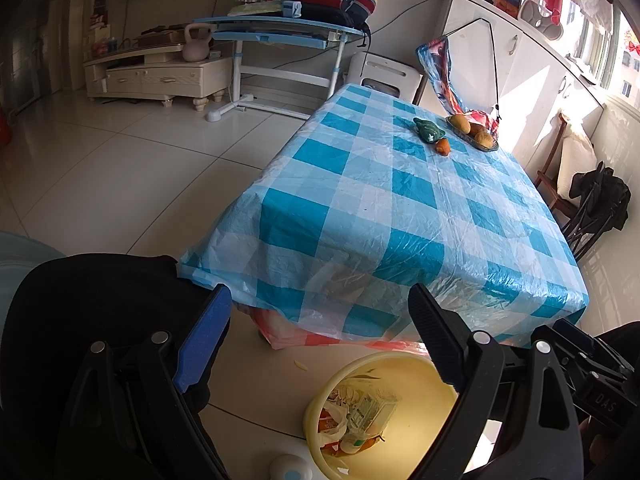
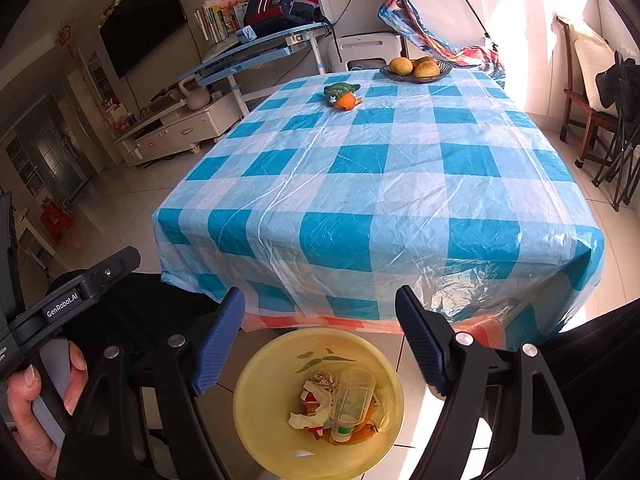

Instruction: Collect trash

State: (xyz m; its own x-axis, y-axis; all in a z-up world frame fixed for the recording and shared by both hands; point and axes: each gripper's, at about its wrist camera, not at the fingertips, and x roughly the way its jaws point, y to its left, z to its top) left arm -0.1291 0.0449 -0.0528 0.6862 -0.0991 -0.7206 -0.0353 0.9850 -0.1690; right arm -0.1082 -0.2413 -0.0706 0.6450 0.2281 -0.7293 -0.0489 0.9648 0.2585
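Note:
A yellow trash bin (image 2: 256, 432) stands on the floor in front of the table; it also shows in the left wrist view (image 1: 420, 412). It holds crumpled paper (image 2: 314, 400), a clear plastic bottle (image 2: 352, 400) and orange wrappers. My right gripper (image 2: 320, 304) is open and empty above the bin's far rim. My left gripper (image 1: 320, 300) is open and empty, above and left of the bin. A small pale scrap (image 1: 301, 365) lies on the floor near the bin.
The table (image 2: 380, 180) has a blue checked plastic cover. On its far side lie a green and orange plush toy (image 2: 342, 95) and a fruit bowl (image 2: 416, 69). A wooden chair (image 2: 580, 92) stands right. A blue desk (image 1: 280, 32) and TV cabinet (image 1: 160, 76) stand behind.

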